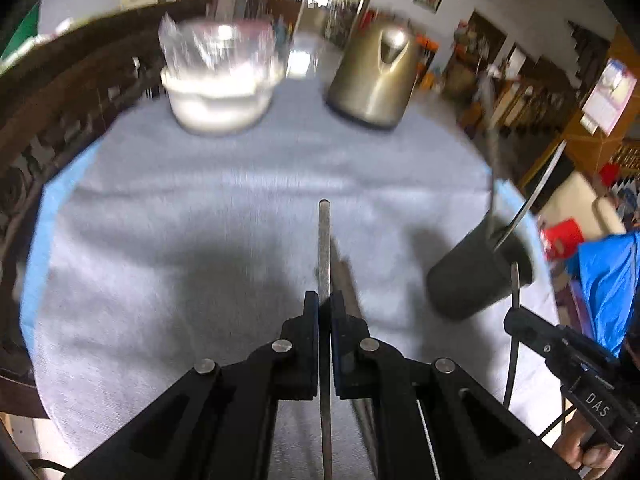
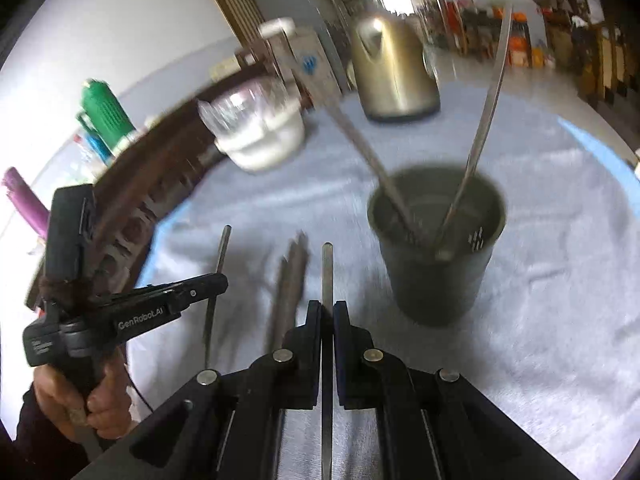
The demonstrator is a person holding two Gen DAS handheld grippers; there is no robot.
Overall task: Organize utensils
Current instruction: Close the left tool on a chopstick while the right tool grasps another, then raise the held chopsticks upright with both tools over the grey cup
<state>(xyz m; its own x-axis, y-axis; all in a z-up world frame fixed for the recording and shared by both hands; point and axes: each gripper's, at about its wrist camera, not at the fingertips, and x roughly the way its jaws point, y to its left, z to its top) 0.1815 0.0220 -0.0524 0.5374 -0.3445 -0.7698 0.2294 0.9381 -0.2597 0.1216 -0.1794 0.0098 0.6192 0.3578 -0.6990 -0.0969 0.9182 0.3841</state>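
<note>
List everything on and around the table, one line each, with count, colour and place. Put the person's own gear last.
Utensil holder: one, dark grey cup, right side of the cloth, holding two metal utensils.
Held utensils: two, silver; one in the left tongs, one in the right tongs.
Loose utensil: blurred, dark metal, lying on the cloth between the tongs; count unclear.
Kettle: one, brushed metal, far edge.
White container: one, clear top, far left.
Table cloth: one, grey over light blue.
Green bottle: one, beyond the table.
Left tongs: black, shut on a utensil.
Right tongs: black, shut on a utensil.
</note>
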